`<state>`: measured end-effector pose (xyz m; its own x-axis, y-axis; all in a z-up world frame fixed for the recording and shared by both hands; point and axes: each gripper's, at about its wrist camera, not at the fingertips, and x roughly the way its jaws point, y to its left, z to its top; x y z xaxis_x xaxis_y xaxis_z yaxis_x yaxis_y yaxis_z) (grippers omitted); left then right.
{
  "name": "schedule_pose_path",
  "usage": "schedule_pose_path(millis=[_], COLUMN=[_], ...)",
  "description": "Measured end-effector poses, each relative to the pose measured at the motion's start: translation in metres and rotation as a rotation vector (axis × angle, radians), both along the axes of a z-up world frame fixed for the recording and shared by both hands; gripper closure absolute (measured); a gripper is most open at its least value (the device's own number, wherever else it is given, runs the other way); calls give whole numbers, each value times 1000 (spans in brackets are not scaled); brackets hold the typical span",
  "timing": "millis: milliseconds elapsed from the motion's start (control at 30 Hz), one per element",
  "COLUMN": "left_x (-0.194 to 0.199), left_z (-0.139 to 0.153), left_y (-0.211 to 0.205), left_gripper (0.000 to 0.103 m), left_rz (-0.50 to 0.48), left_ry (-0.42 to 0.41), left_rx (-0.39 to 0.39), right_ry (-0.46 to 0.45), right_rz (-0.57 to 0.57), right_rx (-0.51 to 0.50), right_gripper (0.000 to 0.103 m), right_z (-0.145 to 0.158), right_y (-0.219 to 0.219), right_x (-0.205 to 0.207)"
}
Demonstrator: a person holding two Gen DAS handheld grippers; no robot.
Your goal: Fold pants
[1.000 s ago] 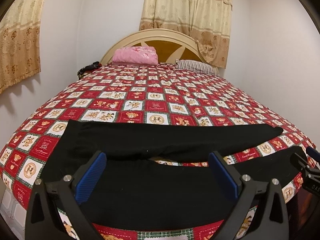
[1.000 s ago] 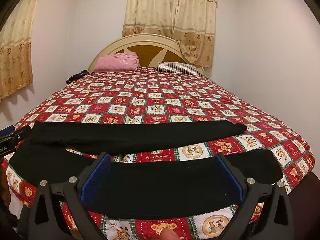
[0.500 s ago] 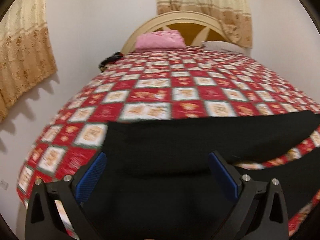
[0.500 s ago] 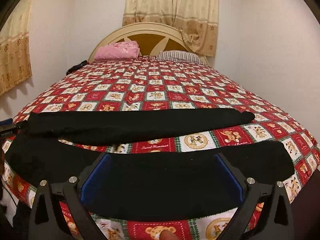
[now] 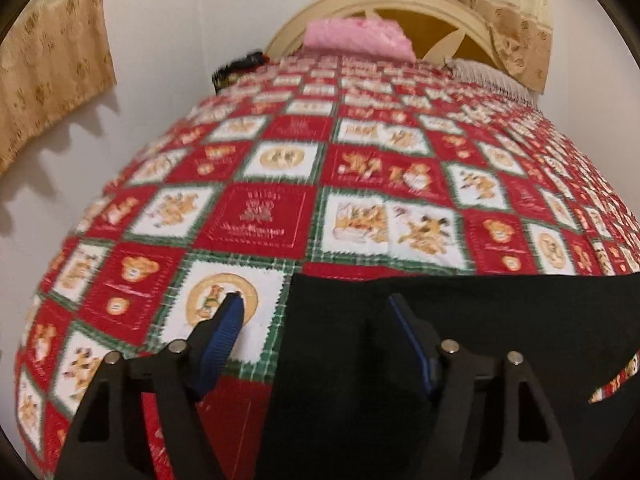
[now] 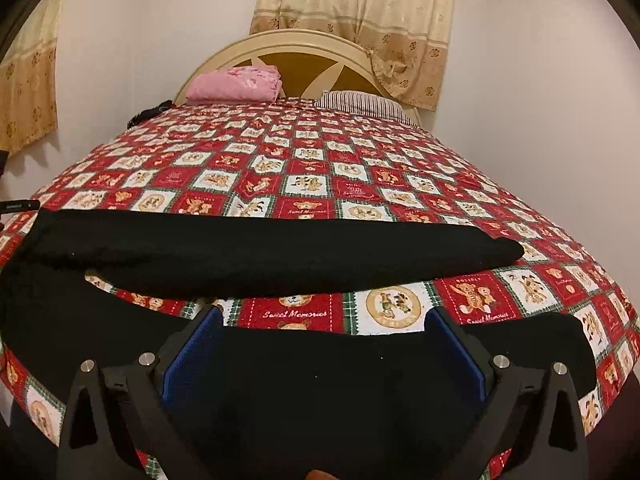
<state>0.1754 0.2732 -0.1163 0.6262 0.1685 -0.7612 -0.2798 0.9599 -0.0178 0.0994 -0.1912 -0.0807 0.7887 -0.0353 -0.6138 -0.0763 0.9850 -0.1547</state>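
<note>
While closing, left gripper point(image 5: 316, 312) straddles pants point(image 5: 480, 320) edge.

The bedspread point(image 6: 360, 184) carried readable script: "Sweet Memories" on red squares near the foot, and "HOLIDAY" above a teddy bear on another. Other lettering was too blurred.

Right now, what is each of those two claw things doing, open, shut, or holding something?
Left gripper: open, jaws just been closing, black pants edge between them, not pinched.
Right gripper: open, empty, over the pants.
</note>
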Motion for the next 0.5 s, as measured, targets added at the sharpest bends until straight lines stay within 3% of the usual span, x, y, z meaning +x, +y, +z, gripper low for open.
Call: schedule_pose_path(millis=[67,167,267,400,500], left_x=[9,16,21,23,22], left_z=[-10,-17,-22,-22,-19], left_y=[11,24,27,24,20], left_gripper=[42,42,42,42,60], left_rz=[-1,-2,-16,-49,-88], left_ry=[30,38,51,57,62], left_rx=[-44,-126,-148,-131,-133], right_ry=[13,35,66,111,141], right_rz=[1,4,-11,-77,-163], right_rx=[-8,-6,28,114,176], right_gripper=[2,4,15,16,30], right_z=[-2,-4,-4,-2,1], right_y=[-2,-8,-22,-64,-105], right_x=[4,12,25,53,79])
